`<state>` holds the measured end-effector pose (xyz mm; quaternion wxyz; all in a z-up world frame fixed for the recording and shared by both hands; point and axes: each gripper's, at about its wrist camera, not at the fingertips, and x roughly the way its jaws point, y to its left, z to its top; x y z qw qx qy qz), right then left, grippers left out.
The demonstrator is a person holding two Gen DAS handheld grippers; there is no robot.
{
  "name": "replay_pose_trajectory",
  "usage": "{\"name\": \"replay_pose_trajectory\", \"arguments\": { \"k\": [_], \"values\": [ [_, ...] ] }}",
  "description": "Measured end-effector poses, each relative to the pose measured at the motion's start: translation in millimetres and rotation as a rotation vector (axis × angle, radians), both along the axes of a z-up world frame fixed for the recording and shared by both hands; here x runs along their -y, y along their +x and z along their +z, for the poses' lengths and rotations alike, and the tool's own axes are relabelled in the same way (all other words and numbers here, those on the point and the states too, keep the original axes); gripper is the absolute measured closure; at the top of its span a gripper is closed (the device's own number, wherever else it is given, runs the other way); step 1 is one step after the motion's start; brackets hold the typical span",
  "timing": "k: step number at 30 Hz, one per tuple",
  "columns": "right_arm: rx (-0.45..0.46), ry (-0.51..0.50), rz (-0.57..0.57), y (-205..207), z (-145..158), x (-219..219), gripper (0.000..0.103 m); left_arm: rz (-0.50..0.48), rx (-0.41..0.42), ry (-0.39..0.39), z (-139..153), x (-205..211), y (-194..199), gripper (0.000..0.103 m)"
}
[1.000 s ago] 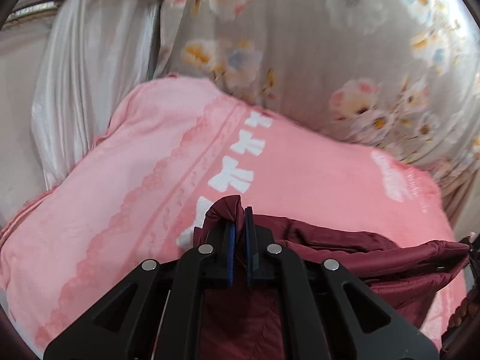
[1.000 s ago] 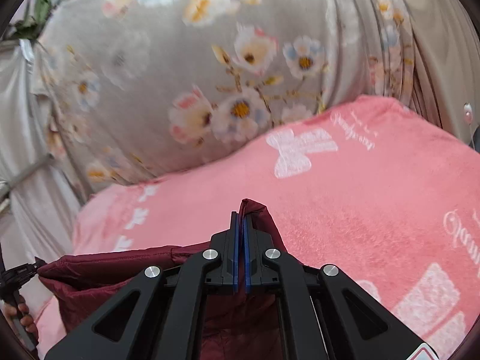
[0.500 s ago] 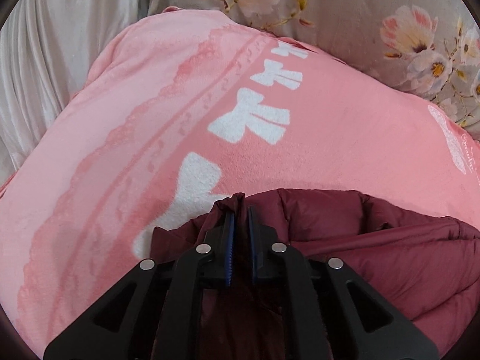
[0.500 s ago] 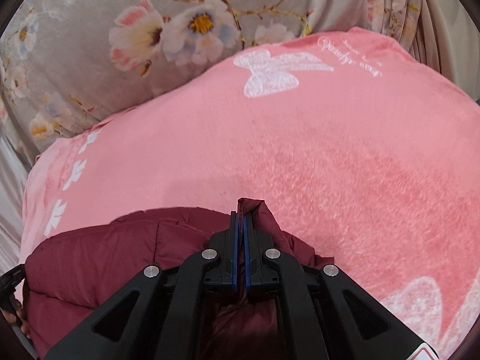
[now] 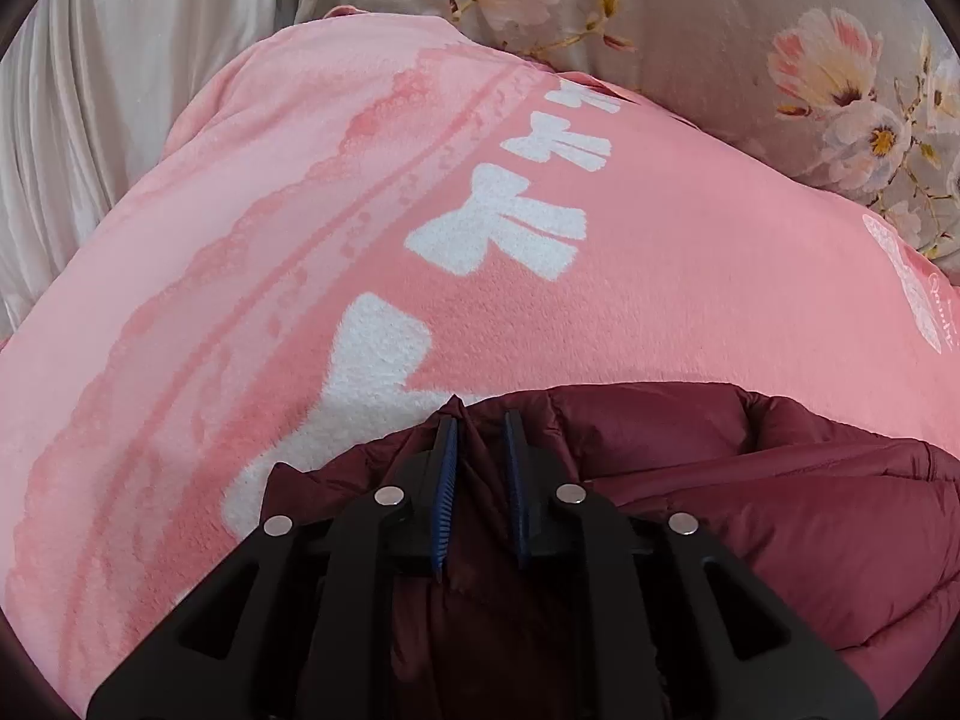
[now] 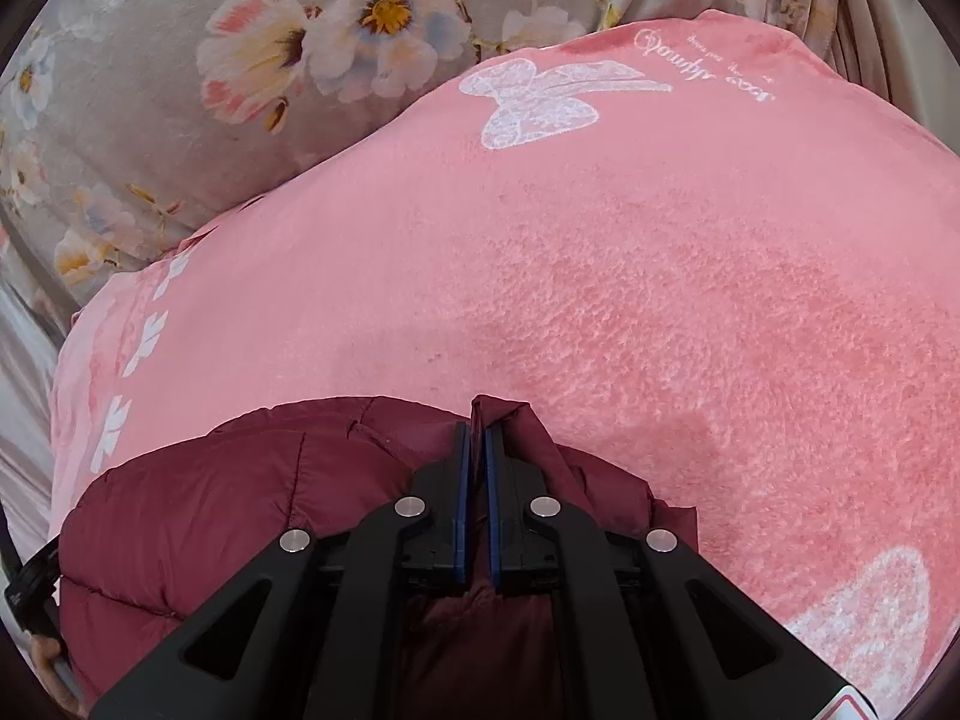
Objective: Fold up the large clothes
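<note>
Now both tongs lay the maroon jacket [image 5: 780, 492] on the pink blanket [image 5: 660, 276], low in frame. Left tongs [image 5: 480, 426] gape slightly, releasing; right tongs [image 6: 477, 429] pinch fabric. Next: release, smooth.

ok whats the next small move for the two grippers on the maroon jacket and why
Probably open the right gripper and back both away. The maroon jacket already lies bunched on the pink blanket; the left gripper has a gap between its pads, while the right one pinches a fabric corner.
</note>
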<state>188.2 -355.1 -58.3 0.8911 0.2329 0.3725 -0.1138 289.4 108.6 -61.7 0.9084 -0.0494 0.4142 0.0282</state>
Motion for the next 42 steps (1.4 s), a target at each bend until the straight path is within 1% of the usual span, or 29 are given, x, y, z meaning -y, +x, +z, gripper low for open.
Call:
{"name": "replay_pose_trajectory", "arguments": {
  "k": [2,4,5,6,7,8,9,10,11,13,15,16,17,19,20,21,22,23,25,27,29,31,33,37,42],
  "values": [
    [0.006,0.008,0.006,0,0,0,0.098,0.002,0.004,-0.011,0,-2,0,0.087],
    [0.034,0.032,0.011,-3,1,3,0.095,0.005,0.013,-0.032,1,-5,-2,0.085],
    [0.058,0.052,0.013,-7,2,5,0.093,0.009,0.027,-0.055,2,-8,-4,0.082],
    [0.09,0.076,0.012,-12,4,7,0.087,0.014,0.042,-0.075,5,-12,-7,0.079],
    [0.147,0.113,0.007,-20,7,13,0.082,0.019,0.059,-0.091,8,-15,-10,0.071],
    [0.186,0.128,-0.01,-29,11,17,0.066,0.045,0.102,-0.108,15,-22,-20,0.054],
    [0.224,0.13,-0.035,-39,17,20,0.051,0.065,0.128,-0.105,22,-27,-26,0.045],
    [0.268,0.117,-0.062,-52,24,22,0.049,0.087,0.164,-0.095,31,-31,-36,0.035],
    [0.297,0.086,-0.075,-64,33,21,0.049,0.108,0.215,-0.085,44,-36,-52,0.034],
    [0.288,-0.01,-0.062,-78,50,9,0.049,0.111,0.244,-0.07,60,-40,-66,0.034],
    [0.263,-0.073,0.002,-80,62,-13,0.049,0.029,0.236,-0.07,79,-30,-78,0.034],
    [0.251,-0.085,0.041,-79,66,-25,0.049,-0.016,0.221,-0.067,84,-22,-81,0.034],
    [0.225,-0.095,0.106,-73,69,-44,0.049,-0.1,0.182,-0.049,89,-3,-82,0.034],
    [0.173,-0.113,0.194,-61,70,-79,0.051,-0.186,0.124,-0.02,87,26,-83,0.034],
    [0.143,-0.116,0.241,-53,67,-98,0.054,-0.239,0.078,-0.026,81,45,-81,0.034],
    [0.123,-0.109,0.281,-47,63,-115,0.061,-0.264,0.059,-0.042,76,58,-82,0.034],
    [0.107,-0.108,0.307,-43,59,-127,0.066,-0.281,0.041,-0.053,70,70,-81,0.034],
    [0.083,-0.12,0.336,-35,53,-141,0.073,-0.29,0.027,-0.052,65,78,-79,0.034],
    [0.038,-0.155,0.378,-18,44,-161,0.075,-0.303,0.003,-0.036,54,92,-71,0.034],
    [0.005,-0.175,0.389,-3,37,-167,0.078,-0.302,-0.047,-0.008,39,104,-55,0.034],
    [-0.015,-0.176,0.39,11,33,-167,0.081,-0.29,-0.064,-0.009,31,105,-44,0.032],
    [-0.03,-0.163,0.383,22,31,-162,0.082,-0.284,-0.064,0.007,30,106,-33,0.032],
    [-0.048,-0.15,0.374,34,24,-157,0.085,-0.276,-0.062,0.021,28,107,-20,0.032],
    [-0.047,-0.108,0.369,42,10,-150,0.086,-0.263,-0.049,0.02,15,108,-8,0.027],
    [-0.031,-0.161,0.355,48,4,-160,0.086,-0.245,-0.012,0.054,6,117,-5,0.02]
  ]
}}
